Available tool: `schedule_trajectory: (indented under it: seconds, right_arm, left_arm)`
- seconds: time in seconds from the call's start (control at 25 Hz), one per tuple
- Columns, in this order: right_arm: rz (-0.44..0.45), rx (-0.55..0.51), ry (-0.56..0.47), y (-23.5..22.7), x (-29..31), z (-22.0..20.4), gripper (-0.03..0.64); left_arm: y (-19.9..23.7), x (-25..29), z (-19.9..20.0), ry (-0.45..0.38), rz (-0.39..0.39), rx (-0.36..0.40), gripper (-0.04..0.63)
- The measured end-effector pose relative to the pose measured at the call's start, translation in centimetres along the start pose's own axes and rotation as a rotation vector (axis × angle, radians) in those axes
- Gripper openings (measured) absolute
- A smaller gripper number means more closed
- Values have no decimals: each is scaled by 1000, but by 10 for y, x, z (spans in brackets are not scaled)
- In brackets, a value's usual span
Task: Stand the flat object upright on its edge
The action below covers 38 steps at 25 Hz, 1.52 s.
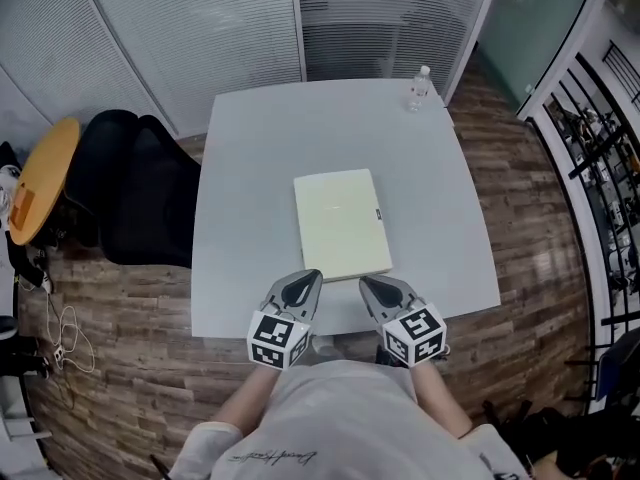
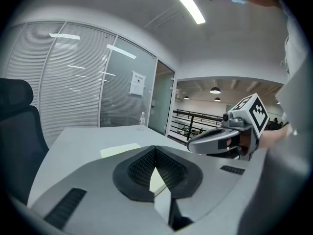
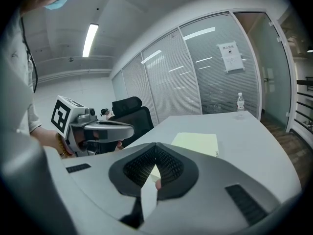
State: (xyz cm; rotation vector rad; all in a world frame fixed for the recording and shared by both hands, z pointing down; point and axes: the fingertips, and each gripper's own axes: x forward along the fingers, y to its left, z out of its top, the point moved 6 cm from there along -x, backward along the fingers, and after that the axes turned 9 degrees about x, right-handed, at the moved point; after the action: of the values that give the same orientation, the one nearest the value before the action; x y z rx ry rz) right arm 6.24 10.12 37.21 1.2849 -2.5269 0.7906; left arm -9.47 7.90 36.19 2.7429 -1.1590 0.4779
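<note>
A flat pale-yellow book (image 1: 342, 223) lies face up in the middle of the grey table (image 1: 240, 168). It shows beyond the jaws as a pale-yellow book (image 2: 120, 150) in the left gripper view and a pale-yellow book (image 3: 195, 143) in the right gripper view. My left gripper (image 1: 305, 282) hovers at the book's near left corner, shut with nothing in it. My right gripper (image 1: 372, 286) hovers at the near right corner, also shut and empty. Both point away from me, side by side. Neither touches the book.
A clear plastic bottle (image 1: 419, 90) stands at the table's far right corner. A black office chair (image 1: 140, 188) sits left of the table, with an orange round object (image 1: 40, 180) beyond it. Glass partitions with blinds run behind. A black railing (image 1: 600, 168) lines the right side.
</note>
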Motion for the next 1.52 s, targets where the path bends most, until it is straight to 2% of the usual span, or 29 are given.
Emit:
schedule_trajectory:
  seconds: [0.32,0.72,1.52]
  right_arm:
    - [-27,7,0,-3,24,16,25]
    - [-31,1,27,-15,29,23,25]
    - [12,5,105,-60,46,42,25]
  left_arm:
    - [34,11,2,-7,-15,-10,12]
    - [38,19,2,0,-13,-29,12]
    - [50,48,1,82,26,-78,12]
